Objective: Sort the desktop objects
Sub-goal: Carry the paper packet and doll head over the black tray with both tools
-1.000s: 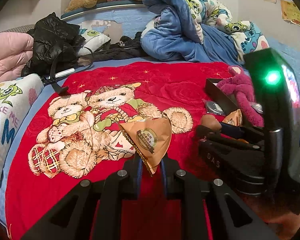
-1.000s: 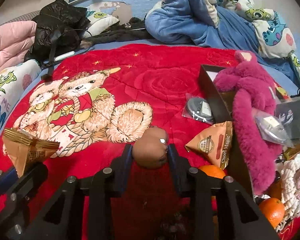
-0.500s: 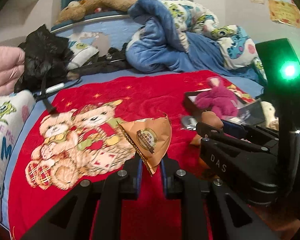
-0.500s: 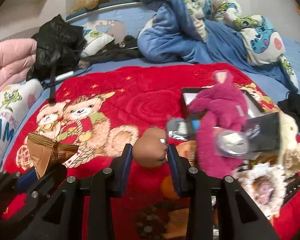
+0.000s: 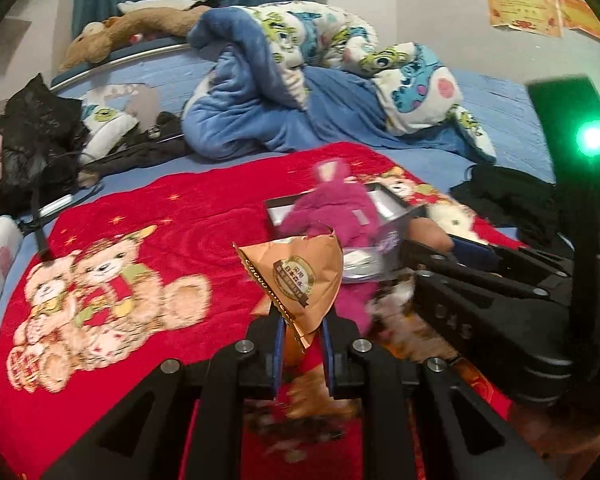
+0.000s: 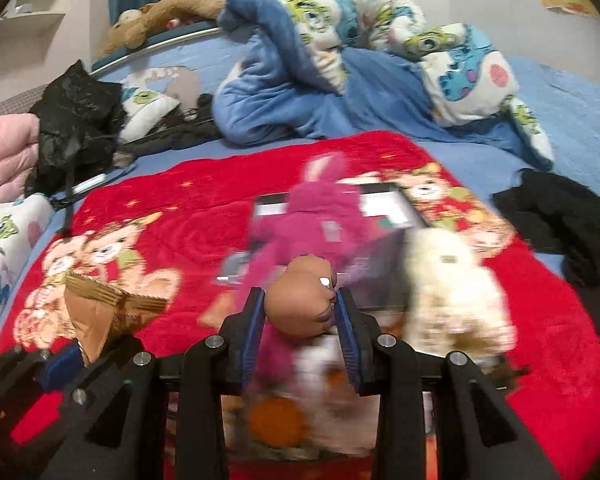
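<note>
My left gripper [image 5: 302, 330] is shut on a brown triangular snack packet [image 5: 298, 280], held up above the red blanket [image 5: 204, 216]. The same packet [image 6: 100, 316] shows at the lower left of the right wrist view. My right gripper [image 6: 300, 312] is shut on a round brown bun-like object [image 6: 302, 304], also seen in the left wrist view as a brown lump [image 5: 428, 234]. Beyond both lies a magenta plush toy [image 6: 312, 216] draped over an open dark box [image 6: 384, 204]. A cream plush toy [image 6: 452, 288] sits right of it. Oranges [image 6: 274, 416] lie blurred under the right gripper.
A blue and cartoon-print quilt [image 6: 340, 72] is heaped at the back. Black clothing [image 6: 76, 120] lies at the left, more black cloth [image 6: 560, 216] at the right. A bear picture [image 5: 100, 280] covers the blanket's left half. Another snack packet [image 6: 216, 312] lies near the plush.
Both grippers have risen and swung right, still holding the packet and the brown object. The box, plush toys and oranges now sit lower and nearer the middle of both views.
</note>
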### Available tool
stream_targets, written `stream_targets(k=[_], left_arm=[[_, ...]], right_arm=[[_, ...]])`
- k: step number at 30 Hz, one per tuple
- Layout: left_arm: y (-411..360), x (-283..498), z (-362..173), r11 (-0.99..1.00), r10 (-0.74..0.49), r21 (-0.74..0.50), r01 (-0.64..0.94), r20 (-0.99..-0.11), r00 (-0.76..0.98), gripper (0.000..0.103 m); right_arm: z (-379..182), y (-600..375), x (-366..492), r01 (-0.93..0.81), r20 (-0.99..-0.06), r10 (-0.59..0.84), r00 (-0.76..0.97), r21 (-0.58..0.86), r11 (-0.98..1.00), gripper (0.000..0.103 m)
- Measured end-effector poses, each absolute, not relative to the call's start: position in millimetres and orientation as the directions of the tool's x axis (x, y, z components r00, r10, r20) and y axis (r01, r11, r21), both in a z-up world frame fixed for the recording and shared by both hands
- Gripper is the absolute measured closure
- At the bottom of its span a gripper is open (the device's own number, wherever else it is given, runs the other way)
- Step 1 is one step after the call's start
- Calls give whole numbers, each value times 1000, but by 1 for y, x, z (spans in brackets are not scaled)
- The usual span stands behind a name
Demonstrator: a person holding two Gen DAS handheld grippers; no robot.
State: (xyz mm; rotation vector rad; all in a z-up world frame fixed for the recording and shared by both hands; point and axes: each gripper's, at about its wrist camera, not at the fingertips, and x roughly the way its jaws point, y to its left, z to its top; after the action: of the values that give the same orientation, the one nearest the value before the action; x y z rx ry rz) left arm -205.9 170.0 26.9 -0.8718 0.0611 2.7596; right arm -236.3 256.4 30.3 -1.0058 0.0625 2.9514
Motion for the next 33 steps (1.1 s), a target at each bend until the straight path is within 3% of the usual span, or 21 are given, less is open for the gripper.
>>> stream_targets(k=[10,22,33], left_arm=[[212,-206,27,-954,259,-29,-298,-583,-770,87],[228,-228,-11,-947,241,2,-322,-658,-714,87],[229,-234,-30,-949,237,-6,-315,-672,-702,87]], right_arm=[[32,346,-215,-73,-605,-9,-796,110,-991,69],[11,339,-225,63,-650,-184,-737,206,-977,69],[-17,341,-239,40,-715,-203,-669,239,-970,70]])
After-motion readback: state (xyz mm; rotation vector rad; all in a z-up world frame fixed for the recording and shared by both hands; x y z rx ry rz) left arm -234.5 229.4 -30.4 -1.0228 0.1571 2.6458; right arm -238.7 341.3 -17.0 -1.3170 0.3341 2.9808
